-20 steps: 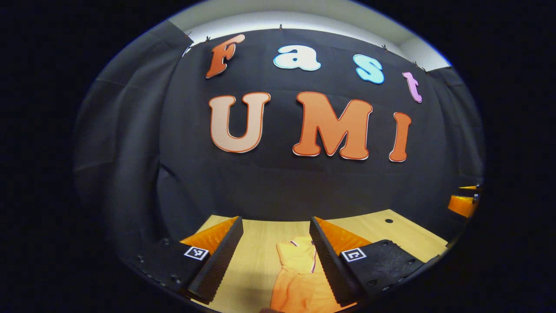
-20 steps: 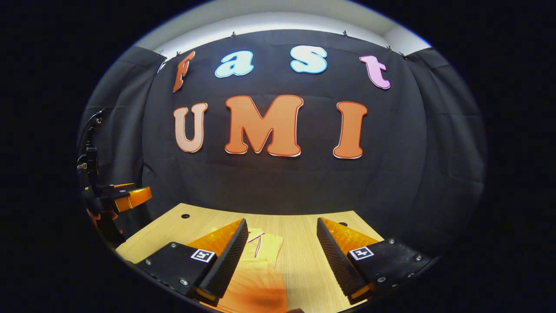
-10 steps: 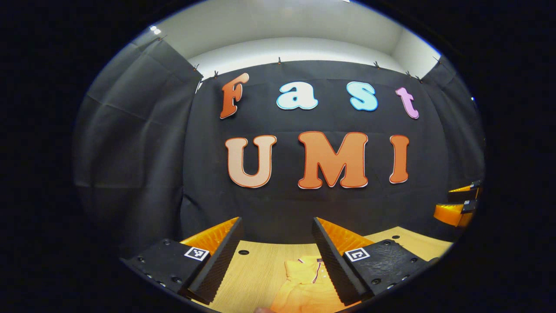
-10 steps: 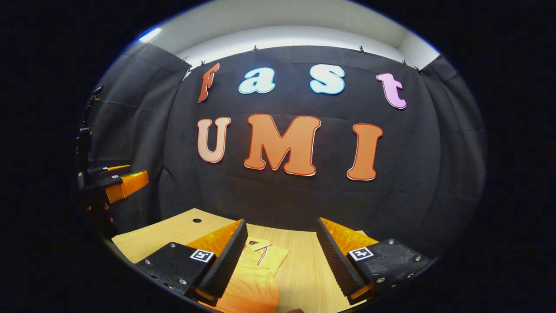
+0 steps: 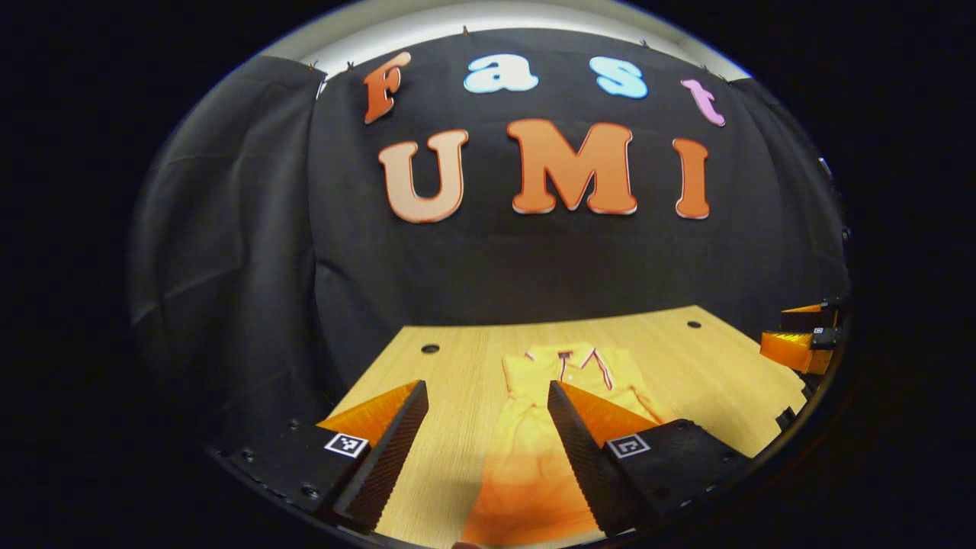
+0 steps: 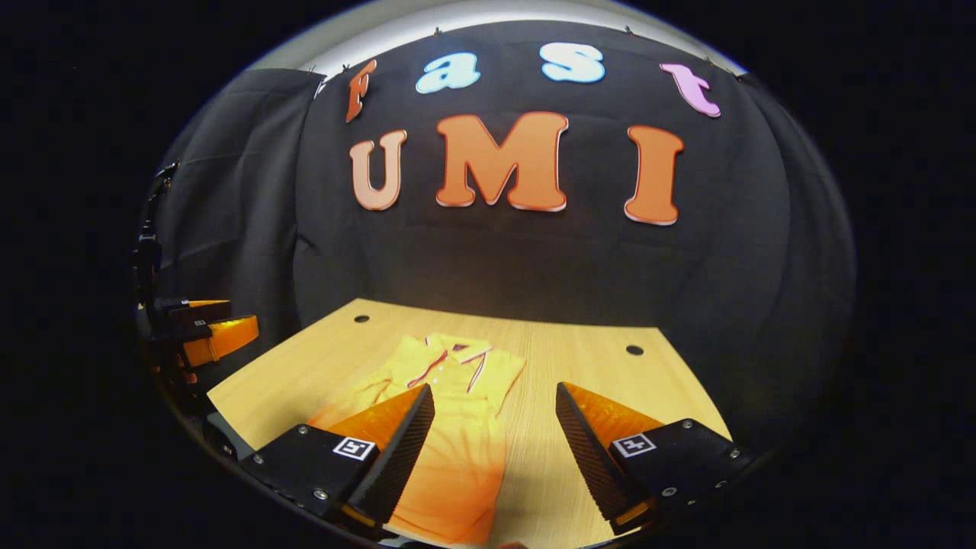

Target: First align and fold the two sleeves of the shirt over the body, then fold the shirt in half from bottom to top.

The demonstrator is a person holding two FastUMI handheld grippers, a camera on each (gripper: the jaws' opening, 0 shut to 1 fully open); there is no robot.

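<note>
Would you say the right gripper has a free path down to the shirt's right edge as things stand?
Probably yes: the right gripper is open above the shirt, whose edge lies between its fingers, with only bare table around.

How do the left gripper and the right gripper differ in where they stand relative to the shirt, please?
The left gripper has the shirt running up its gap beside the right-hand finger, while the right gripper has it along the left-hand finger. The left gripper frames bare table to the shirt's left; the right gripper frames bare table to its right. Both are open, hold nothing, and point toward the collar.
</note>
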